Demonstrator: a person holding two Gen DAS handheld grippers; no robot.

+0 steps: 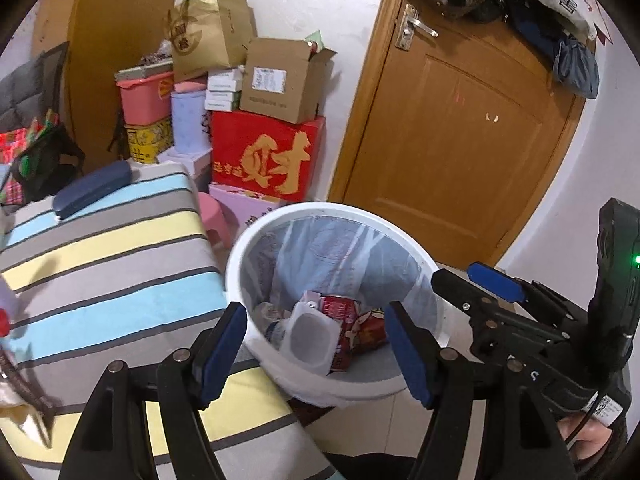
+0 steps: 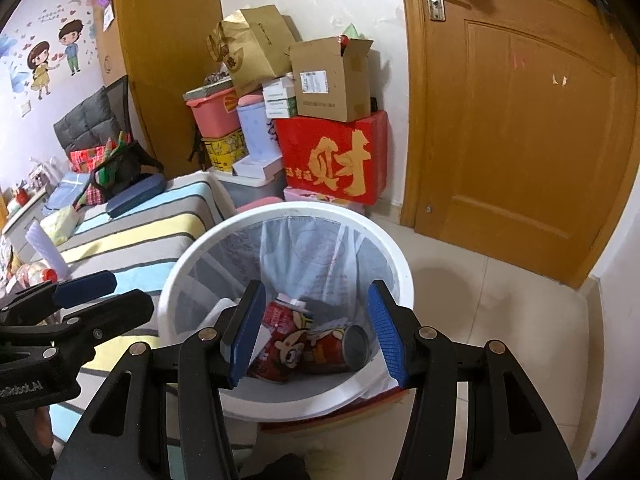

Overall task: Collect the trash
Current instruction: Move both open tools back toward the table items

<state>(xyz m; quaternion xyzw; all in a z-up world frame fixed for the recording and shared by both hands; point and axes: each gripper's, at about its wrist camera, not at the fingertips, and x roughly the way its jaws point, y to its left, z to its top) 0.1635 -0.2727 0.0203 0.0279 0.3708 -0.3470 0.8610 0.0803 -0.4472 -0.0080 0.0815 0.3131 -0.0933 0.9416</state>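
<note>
Right wrist view: both tongs (image 2: 316, 332) spread w/ nothing in them, bin (image 2: 372, 224) at frame center holding cans (image 2: 340, 348).

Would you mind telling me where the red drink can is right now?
The red can lies on its side at the bottom of the white bin, right of a red carton, framed between the right gripper fingers in its wrist view.

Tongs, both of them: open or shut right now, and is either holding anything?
Left tongs: open, holding nothing.
Right tongs: open, holding nothing.
</note>
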